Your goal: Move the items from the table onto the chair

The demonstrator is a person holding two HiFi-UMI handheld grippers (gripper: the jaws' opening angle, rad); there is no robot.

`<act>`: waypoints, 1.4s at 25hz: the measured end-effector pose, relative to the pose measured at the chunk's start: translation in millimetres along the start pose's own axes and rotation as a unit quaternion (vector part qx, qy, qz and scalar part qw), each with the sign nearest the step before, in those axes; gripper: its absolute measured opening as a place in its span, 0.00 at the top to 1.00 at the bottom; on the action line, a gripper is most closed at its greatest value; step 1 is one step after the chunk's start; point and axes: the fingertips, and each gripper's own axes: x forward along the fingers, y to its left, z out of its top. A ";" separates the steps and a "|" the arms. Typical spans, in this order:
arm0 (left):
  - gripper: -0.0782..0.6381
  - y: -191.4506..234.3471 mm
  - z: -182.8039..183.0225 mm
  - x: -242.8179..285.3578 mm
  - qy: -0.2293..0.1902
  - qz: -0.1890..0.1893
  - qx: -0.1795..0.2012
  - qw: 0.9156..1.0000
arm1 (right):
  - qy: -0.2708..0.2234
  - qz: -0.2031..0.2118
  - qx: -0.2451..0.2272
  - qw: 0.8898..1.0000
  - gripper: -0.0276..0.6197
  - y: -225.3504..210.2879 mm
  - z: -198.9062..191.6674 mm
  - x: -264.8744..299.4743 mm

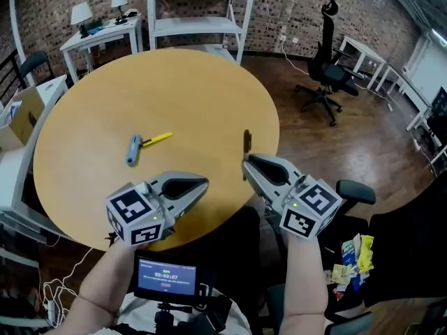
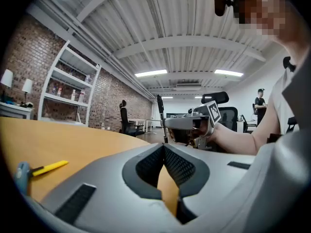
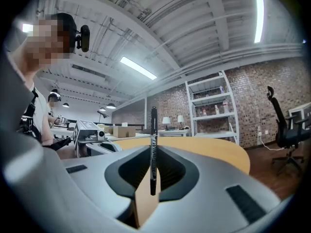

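Note:
My right gripper [image 1: 246, 163] is shut on a black pen [image 1: 246, 144] that stands upright between its pads, held just past the right rim of the round wooden table [image 1: 174, 82]. The right gripper view shows the pen [image 3: 153, 125] pinched at the jaw tips. A blue and yellow hand tool [image 1: 143, 146] lies on the table, left of middle. My left gripper [image 1: 204, 185] hovers over the near table edge with its jaws shut and nothing in them. A dark chair seat [image 1: 391, 257] at lower right carries colourful packets [image 1: 353, 257].
A black office chair [image 1: 328, 68] stands on the wooden floor at the far right. White shelves [image 1: 199, 19] and a white desk with lamps [image 1: 98, 37] line the brick wall. A cardboard box [image 1: 24, 117] sits at the left. A small screen [image 1: 166, 278] hangs at my chest.

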 end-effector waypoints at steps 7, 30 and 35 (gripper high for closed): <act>0.88 -61.0 -2.4 78.1 0.022 -0.072 0.031 0.997 | -0.022 -0.054 0.009 0.998 0.88 -26.5 -4.2 -80.9; 0.88 -199.9 -15.6 205.6 0.067 -0.246 0.010 0.967 | -0.028 -0.221 0.025 0.975 0.88 -61.5 -33.5 -267.3; 0.88 -214.5 -49.3 237.9 0.088 -0.261 -0.004 0.961 | -0.037 -0.258 0.041 0.965 0.88 -70.2 -67.2 -302.8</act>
